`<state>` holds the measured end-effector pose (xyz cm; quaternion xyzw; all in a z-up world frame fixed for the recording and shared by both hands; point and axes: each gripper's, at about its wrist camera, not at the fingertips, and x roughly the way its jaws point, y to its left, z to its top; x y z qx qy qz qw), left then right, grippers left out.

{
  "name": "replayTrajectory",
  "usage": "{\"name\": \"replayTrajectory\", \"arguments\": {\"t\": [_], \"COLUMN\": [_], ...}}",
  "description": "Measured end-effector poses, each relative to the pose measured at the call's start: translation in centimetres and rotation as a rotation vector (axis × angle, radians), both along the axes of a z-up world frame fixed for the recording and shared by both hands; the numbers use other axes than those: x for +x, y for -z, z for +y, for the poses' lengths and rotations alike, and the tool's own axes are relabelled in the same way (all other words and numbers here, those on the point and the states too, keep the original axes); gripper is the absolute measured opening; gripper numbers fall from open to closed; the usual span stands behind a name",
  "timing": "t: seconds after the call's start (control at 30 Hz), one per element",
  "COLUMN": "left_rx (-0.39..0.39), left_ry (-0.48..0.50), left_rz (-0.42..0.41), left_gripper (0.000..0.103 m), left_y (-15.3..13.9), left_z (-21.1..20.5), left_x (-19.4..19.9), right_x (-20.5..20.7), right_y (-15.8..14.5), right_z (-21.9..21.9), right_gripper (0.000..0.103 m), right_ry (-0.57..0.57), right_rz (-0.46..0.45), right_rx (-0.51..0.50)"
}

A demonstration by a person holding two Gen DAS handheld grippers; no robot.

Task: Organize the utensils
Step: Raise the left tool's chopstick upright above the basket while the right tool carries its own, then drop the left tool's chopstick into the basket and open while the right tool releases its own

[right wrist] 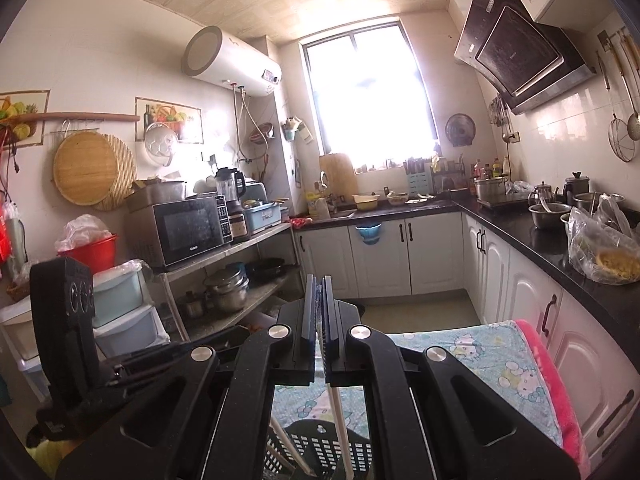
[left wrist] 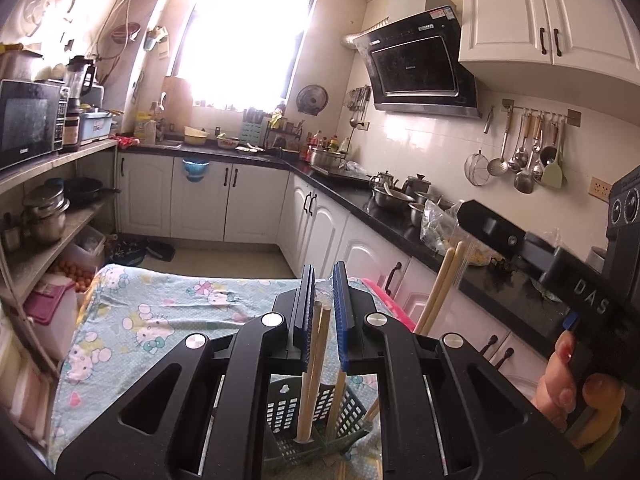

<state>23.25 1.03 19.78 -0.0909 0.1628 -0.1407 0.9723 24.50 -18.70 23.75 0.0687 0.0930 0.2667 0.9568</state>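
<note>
Two pale wooden chopsticks (left wrist: 316, 344) are pinched in the left tool (left wrist: 323, 316) above the dark slotted plastic basket (left wrist: 304, 416); one white chopstick (right wrist: 338, 420) is clamped in the right tool (right wrist: 319, 320). Light, stiff, slippery sticks, probably best gripped mid-shaft.

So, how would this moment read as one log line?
left gripper: shut on chopsticks | right gripper: shut on chopstick | above basket

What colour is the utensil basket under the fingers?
Dark grey-green, perforated basket; shows best in the left wrist view.
</note>
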Motion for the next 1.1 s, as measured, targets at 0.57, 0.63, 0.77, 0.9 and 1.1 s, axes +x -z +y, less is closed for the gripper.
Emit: {"name": "replayTrajectory", "arguments": {"t": [0.57,0.63,0.77,0.9,1.1], "left_rx": [-0.025,-0.027,-0.024,-0.023,-0.014], "left_ry": [0.002,-0.002,-0.001,0.002,0.002], "left_rz": [0.078,0.085,0.101,0.120,0.143], "left_gripper": [0.006,0.006,0.006,0.006,0.006], "left_y": [3.9,4.4,5.5,6.5,7.6], "left_z": [0.6,0.7,0.7,0.8,0.9], "left_x": [3.1,3.3,3.6,3.9,3.9], "right_x": [4.1,4.4,4.6,5.0,4.9], "right_y": [4.8,5.6,6.6,7.5,8.6], "right_z": [1.2,1.4,1.8,2.0,2.1], "right_gripper": [0.003,0.003,0.003,0.003,0.003], "right_ry": [0.017,0.017,0.017,0.014,0.015], "right_rz": [0.097,0.113,0.135,0.158,0.185], "right_rx": [0.008,0.008,0.007,0.011,0.007]}}
